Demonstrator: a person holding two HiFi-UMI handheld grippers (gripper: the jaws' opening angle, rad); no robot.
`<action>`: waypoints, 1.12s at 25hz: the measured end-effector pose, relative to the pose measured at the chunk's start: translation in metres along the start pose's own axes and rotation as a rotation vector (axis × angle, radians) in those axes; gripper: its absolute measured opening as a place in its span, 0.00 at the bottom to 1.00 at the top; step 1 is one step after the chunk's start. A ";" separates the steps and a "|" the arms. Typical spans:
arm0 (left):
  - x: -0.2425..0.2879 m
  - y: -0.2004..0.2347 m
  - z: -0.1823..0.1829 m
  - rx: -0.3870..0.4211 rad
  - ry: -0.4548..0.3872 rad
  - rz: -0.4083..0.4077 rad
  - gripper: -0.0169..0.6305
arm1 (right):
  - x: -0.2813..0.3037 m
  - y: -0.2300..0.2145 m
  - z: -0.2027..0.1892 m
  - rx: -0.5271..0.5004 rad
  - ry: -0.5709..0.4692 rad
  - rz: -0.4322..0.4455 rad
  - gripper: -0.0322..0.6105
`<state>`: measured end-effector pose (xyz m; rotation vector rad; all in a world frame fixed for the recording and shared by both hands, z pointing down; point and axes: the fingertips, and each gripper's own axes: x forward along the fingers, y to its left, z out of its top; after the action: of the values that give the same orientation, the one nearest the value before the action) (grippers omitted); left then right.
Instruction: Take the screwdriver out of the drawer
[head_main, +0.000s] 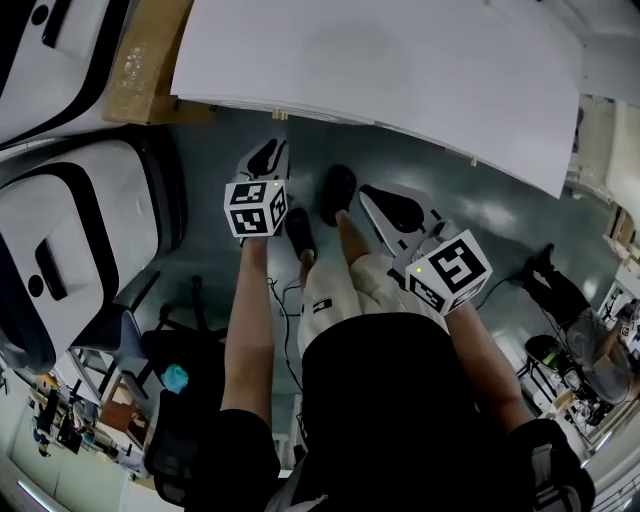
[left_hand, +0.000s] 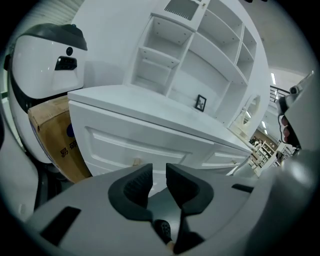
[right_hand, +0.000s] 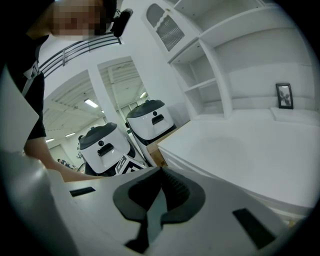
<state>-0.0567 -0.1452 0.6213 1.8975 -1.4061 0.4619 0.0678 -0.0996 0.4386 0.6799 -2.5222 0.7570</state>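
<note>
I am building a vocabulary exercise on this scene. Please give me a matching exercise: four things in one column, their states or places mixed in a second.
Things
1. left gripper
2. right gripper
3. drawer
4. picture frame

States or places
A. closed
B. fingers together
C. on top of the cabinet
D. fingers apart, nothing between

Pairs: 1-D, 2-B, 3-A, 4-C

Site type: large indoor test hall or robotics lab, staged with home furniture.
- White drawer unit (left_hand: 150, 140) and open white shelving (left_hand: 200, 55) holding small framed picture (left_hand: 200, 103), standing on bare grey floor (head_main: 500, 210).
- Bulky white machines with dark trim (left_hand: 45, 65) parked at left, cardboard box (left_hand: 57, 145) just beside.
- High ceiling with strip lights (right_hand: 91, 103); railed upper gallery (right_hand: 75, 50).
- Stocked racks (left_hand: 262, 145) at far right.
</note>
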 end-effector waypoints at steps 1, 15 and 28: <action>0.004 0.003 0.001 -0.002 0.000 0.006 0.17 | 0.000 -0.003 0.000 0.003 0.003 0.000 0.08; 0.051 0.030 -0.011 -0.050 -0.003 0.060 0.26 | 0.007 -0.026 -0.005 0.004 0.027 0.019 0.08; 0.085 0.054 -0.009 -0.003 0.032 0.074 0.30 | 0.010 -0.041 -0.017 0.026 0.058 0.010 0.08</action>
<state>-0.0768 -0.2043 0.7012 1.8325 -1.4589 0.5229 0.0870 -0.1227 0.4724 0.6451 -2.4694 0.8030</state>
